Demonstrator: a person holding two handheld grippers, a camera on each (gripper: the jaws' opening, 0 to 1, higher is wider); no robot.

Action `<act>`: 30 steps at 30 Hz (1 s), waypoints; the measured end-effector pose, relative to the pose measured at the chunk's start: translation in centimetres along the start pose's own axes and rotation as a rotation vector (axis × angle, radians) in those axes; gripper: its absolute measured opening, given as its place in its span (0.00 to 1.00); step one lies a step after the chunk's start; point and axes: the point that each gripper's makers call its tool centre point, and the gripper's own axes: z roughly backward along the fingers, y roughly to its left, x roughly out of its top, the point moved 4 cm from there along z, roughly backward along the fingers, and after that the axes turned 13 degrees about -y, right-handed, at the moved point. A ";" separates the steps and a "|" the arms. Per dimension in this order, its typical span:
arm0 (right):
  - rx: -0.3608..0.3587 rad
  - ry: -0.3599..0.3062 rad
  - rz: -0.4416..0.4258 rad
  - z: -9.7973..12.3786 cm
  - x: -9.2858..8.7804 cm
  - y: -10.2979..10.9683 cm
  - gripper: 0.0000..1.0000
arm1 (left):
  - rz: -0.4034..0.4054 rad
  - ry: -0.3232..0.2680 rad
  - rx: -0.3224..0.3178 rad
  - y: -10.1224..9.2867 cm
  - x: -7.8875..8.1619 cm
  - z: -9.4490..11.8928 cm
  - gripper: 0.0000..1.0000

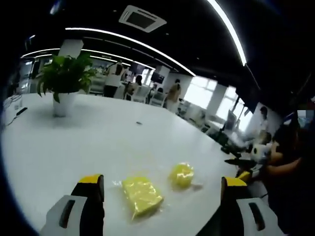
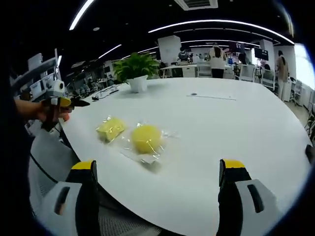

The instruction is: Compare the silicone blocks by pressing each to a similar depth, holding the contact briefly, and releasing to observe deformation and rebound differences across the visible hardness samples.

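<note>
The left gripper [image 1: 162, 189], a white two-jaw tool with yellow-tipped black jaws, hangs above the near edge of a broad white table [image 1: 74, 142] with its jaws spread wide and nothing between them. The right gripper [image 2: 160, 172], of the same make, is likewise spread wide and empty over the table's edge.

Just ahead of the left gripper lie two yellow silicone samples in clear plastic wrap: a rectangular yellow silicone block [image 1: 141, 195] between the jaw tips, and a rounder yellow silicone block [image 1: 181, 174] close beside it, towards the table edge. In the right gripper view the same pair sits ahead of the jaws, the rounder block nearer and the rectangular one just beyond it; neither is touched by a jaw.

At the left of the right gripper view, a hand holds the other gripper off the table's edge.

Farther back on the table stands a leafy green plant in a white pot [image 1: 65, 81]. Beyond it, an open office with curved ceiling light strips [image 1: 133, 42] holds several people, standing and seated.
</note>
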 end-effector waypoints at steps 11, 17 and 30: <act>-0.011 -0.018 -0.024 0.1 0.0 0.3 0.96 | 0.059 0.011 -0.059 -1.7 0.7 -5.5 1.00; -0.016 -0.018 -0.024 0.2 -0.1 0.1 0.96 | 0.092 0.043 -0.075 -2.1 0.1 -8.2 1.00; -0.021 -0.023 -0.040 -0.1 -0.4 0.6 0.96 | 0.300 0.125 -0.027 -1.7 -3.1 -14.0 0.95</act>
